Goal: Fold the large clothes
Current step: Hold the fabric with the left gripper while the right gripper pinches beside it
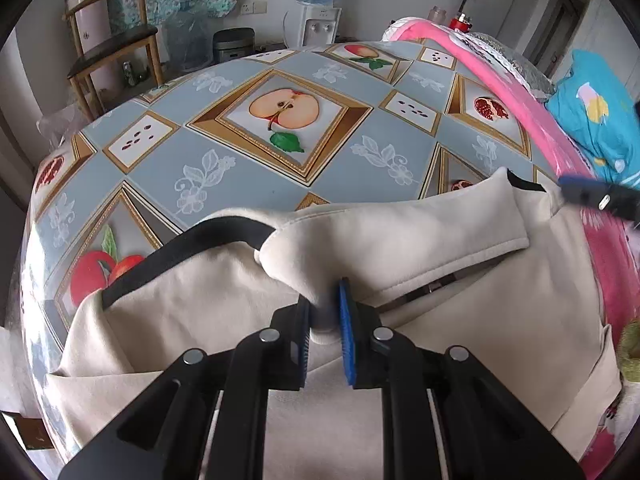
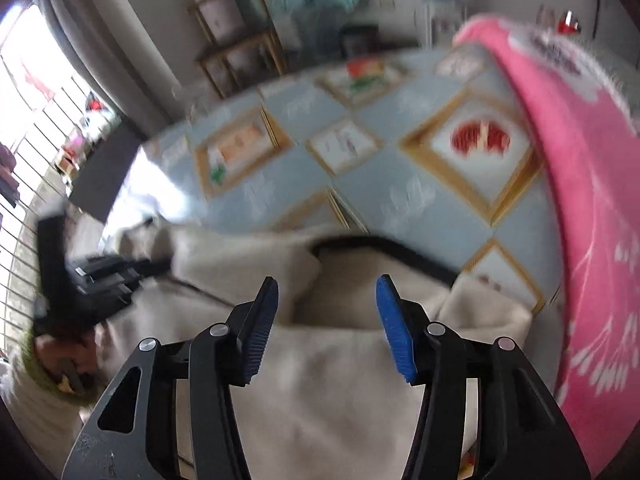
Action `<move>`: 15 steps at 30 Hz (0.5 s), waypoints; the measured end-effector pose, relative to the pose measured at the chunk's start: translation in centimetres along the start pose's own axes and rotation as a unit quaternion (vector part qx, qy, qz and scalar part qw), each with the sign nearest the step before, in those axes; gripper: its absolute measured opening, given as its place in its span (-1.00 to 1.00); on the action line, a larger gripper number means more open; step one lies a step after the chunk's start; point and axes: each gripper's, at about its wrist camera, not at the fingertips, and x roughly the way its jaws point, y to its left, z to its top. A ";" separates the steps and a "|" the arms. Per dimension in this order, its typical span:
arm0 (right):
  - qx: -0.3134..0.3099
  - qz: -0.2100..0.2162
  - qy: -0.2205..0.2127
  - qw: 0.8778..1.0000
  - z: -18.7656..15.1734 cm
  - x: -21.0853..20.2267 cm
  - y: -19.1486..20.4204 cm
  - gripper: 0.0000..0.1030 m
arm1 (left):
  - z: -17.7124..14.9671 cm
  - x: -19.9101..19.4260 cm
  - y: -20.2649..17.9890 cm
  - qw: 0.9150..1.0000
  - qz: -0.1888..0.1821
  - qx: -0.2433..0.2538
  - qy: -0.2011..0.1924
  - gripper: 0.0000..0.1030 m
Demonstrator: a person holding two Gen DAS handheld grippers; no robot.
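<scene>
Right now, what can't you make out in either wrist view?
- Beige garment: near part cut off by the bottom edge and hidden behind the left tool, so its full shape is unknown.
- Right wrist view: motion blur smears the tablecloth prints.
- Right tool: open above the cloth; contact can't be judged.
- Pink fabric: runs off the right edge.

left claw (image 1: 325, 308) pinched closed on cloth, right claw (image 2: 326, 292) spread wide
</scene>
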 end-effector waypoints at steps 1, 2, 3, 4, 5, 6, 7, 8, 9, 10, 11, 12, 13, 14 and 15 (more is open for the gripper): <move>-0.007 0.014 -0.008 1.000 0.3 -0.1 0.8 -0.20 | 0.0 0.0 0.0 1.000 0.001 0.000 0.000 -0.74; -0.019 0.034 -0.011 0.999 0.6 0.0 1.9 -0.28 | -0.1 0.0 0.0 1.000 0.002 0.000 -0.001 -0.74; -0.028 0.049 -0.009 0.998 0.9 0.4 2.9 -0.41 | -0.1 0.0 0.0 1.000 0.002 -0.002 -0.001 -0.74; -0.042 0.073 -0.003 0.996 1.1 1.0 4.3 -0.55 | -0.1 0.0 0.1 1.000 0.001 -0.003 -0.001 -0.74; -0.056 0.091 0.002 0.994 1.2 1.7 5.4 -0.61 | -0.1 0.0 0.1 1.000 0.000 -0.005 -0.001 -0.74; -0.073 0.104 0.008 0.992 1.3 3.0 6.8 -0.72 | -0.1 0.0 0.2 1.000 -0.002 -0.006 -0.002 -0.74; -0.080 0.107 0.016 0.991 1.4 4.2 7.6 -0.76 | -0.1 0.0 0.2 1.000 -0.003 -0.007 -0.002 -0.74; -0.082 0.108 0.026 0.990 1.3 5.2 8.3 -0.77 | -0.2 0.0 0.3 1.000 -0.005 -0.009 -0.002 -0.73; -0.084 0.101 0.051 0.990 1.0 7.1 8.6 -0.82 | -0.2 0.0 0.5 1.000 -0.008 -0.012 -0.001 -0.72; -0.083 0.091 0.069 0.990 0.3 8.1 8.6 -0.86 | -0.2 0.0 0.7 1.000 -0.013 -0.016 0.000 -0.71; -0.076 0.095 0.086 0.989 -0.3 9.3 8.3 -0.86 | -0.1 -0.1 1.0 1.000 -0.017 -0.021 0.002 -0.63; -0.073 0.106 0.079 0.989 -0.7 9.1 8.0 -0.86 | -0.1 -0.3 1.5 0.999 -0.016 -0.028 0.002 -0.55; -0.071 0.112 0.081 0.988 -0.8 9.1 7.7 -0.86 | -0.1 -0.5 2.1 0.999 -0.015 -0.038 0.000 -0.44; -0.065 0.115 0.084 0.988 -0.9 9.1 7.4 -0.86 | -0.2 -0.8 2.8 0.998 -0.019 -0.054 -0.006 -0.43; -0.063 0.117 0.085 0.988 -1.0 9.0 7.3 -0.86 | -0.2 -1.4 3.7 0.997 -0.026 -0.071 -0.017 -0.43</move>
